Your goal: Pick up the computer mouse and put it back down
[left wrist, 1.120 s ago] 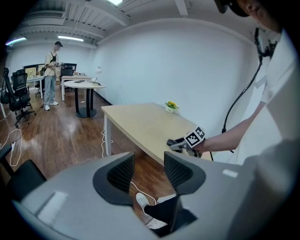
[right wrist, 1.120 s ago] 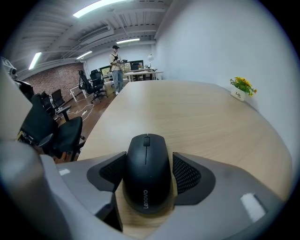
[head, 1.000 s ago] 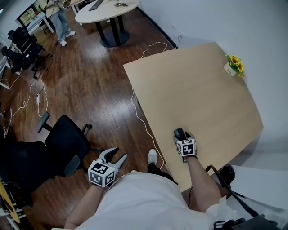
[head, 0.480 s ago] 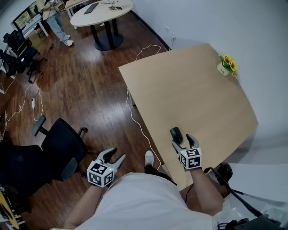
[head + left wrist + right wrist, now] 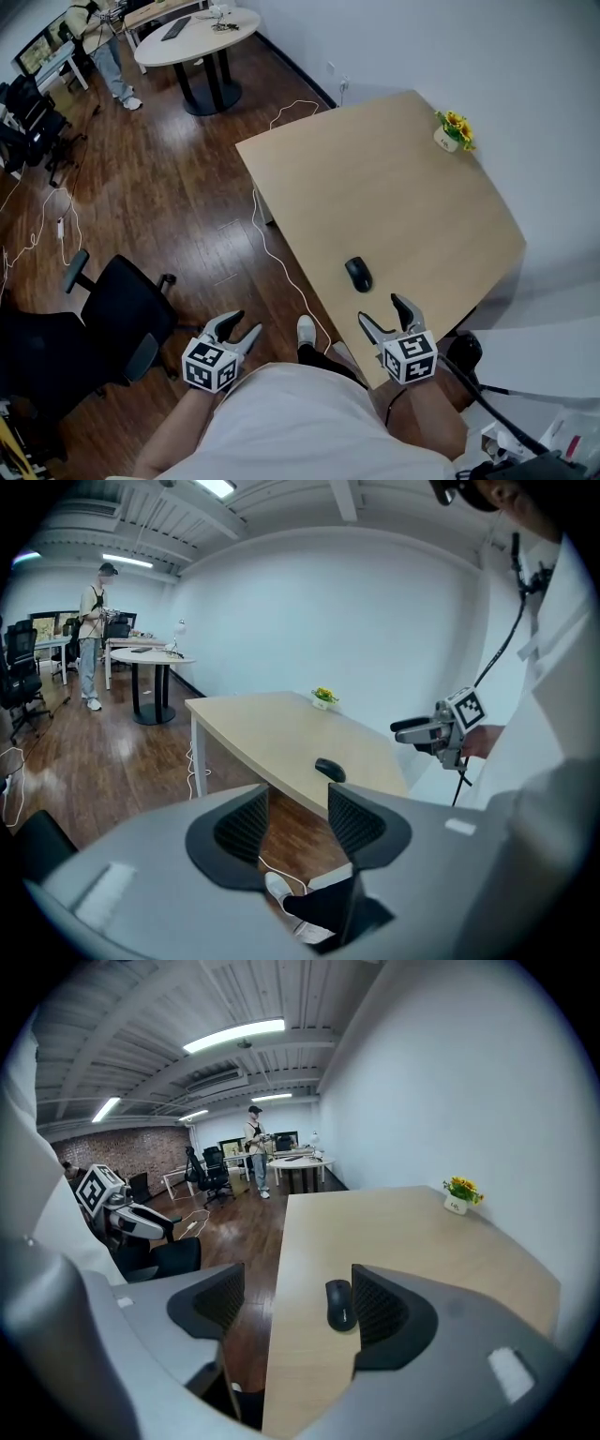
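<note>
The computer mouse [image 5: 358, 274] lies flat on the tabletop [image 5: 412, 187], a little below the middle of the head view, near the tabletop's left edge. Nothing touches it. Just below it in the frame my right tongs [image 5: 381, 312] hover over the near corner of the tabletop, released, with both tips spread and pointing toward the mouse but short of it. In the right gripper view the mouse [image 5: 339, 1304] shows in the gap beyond those spread tips.

My left tongs [image 5: 242, 323] sit at the lower left, off the tabletop and above the wooden floor [image 5: 187, 187], also released and holding nothing.

A small pot of yellow flowers [image 5: 450, 131] stands at the tabletop's far right edge. A black office chair [image 5: 127, 309] is at the left, and a round white table [image 5: 192, 33] at the upper left.
</note>
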